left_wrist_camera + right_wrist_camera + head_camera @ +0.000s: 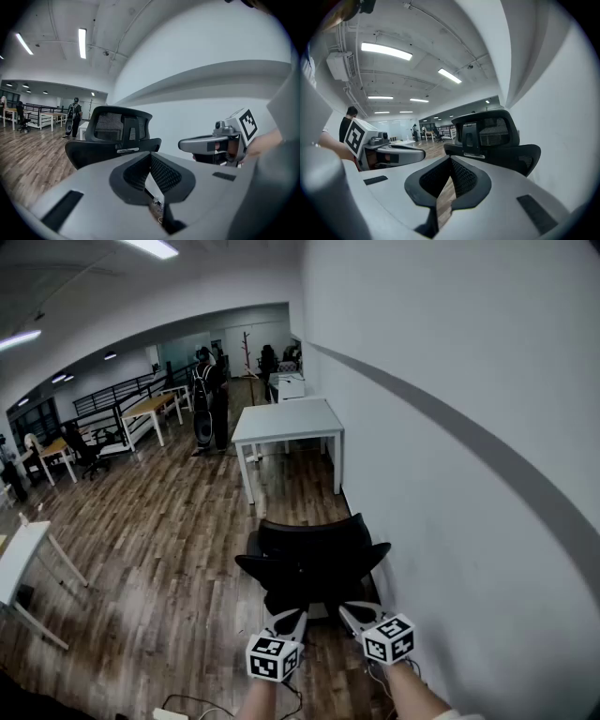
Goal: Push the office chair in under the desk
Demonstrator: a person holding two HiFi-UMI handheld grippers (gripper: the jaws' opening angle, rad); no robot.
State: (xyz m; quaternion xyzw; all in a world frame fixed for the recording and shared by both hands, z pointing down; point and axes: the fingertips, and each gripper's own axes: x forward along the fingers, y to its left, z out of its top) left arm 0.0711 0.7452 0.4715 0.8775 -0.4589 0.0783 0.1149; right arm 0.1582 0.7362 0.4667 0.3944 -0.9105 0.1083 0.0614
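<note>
A black office chair (314,562) with a mesh back stands on the wood floor beside the white wall, its back towards me. The same office chair (117,133) fills the middle of the left gripper view, and its back (494,136) shows at the right of the right gripper view. A white desk (286,421) stands against the wall well beyond the chair. My left gripper (291,622) and right gripper (354,615) hang side by side just behind the chair back, both shut with nothing between the jaws. Whether they touch the chair I cannot tell.
The white wall (450,474) runs along the right. A person (208,399) stands past the desk, with more desks (150,409) and chairs further back. Another white table (23,559) sits at the left. Cables (187,704) lie on the floor by my feet.
</note>
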